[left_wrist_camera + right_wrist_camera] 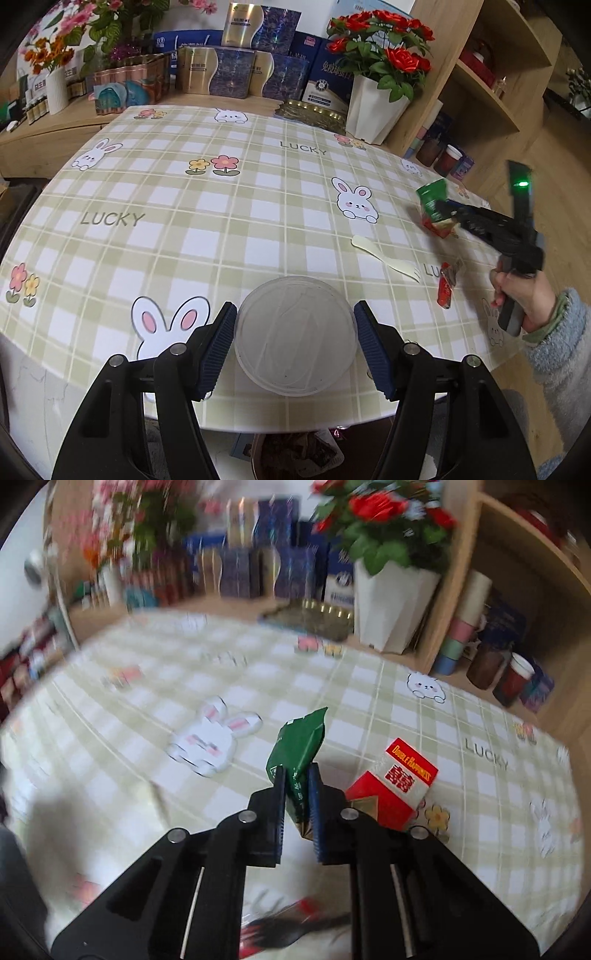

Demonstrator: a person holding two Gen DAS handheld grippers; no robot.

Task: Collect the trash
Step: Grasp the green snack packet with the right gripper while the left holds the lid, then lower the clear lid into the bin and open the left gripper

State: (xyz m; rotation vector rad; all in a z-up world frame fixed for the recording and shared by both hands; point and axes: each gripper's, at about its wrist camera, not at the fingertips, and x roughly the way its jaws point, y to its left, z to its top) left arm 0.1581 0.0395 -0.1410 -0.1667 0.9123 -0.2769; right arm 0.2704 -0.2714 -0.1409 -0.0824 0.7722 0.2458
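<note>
Left wrist view, left to right: checked tablecloth (221, 229) with rabbits and "LUCKY" across most of the frame. At lower centre, left gripper (295, 334) clamped on a clear round plastic lid (295, 336) — one ribbed blue pad against each side of its rim. Further right, a pale plastic fork (384, 254) flat on the cloth, and just beyond it a small red wrapper (445, 288). At the right edge, a hand (521, 299) in a grey sleeve around the handle of the right gripper (443, 212), its tips at a green packet (432, 195).

Right wrist view, left half blurred: the same cloth, rabbit print at centre left. At centre, right gripper (297, 801) pinched tight on the green packet (299, 749) — packet upright, its top above the pads. Just right of that, a red cigarette pack (391, 790) on the cloth, partly behind the right finger. Upper right, white flower pot (388, 605) and wooden shelf (517, 590).
</note>
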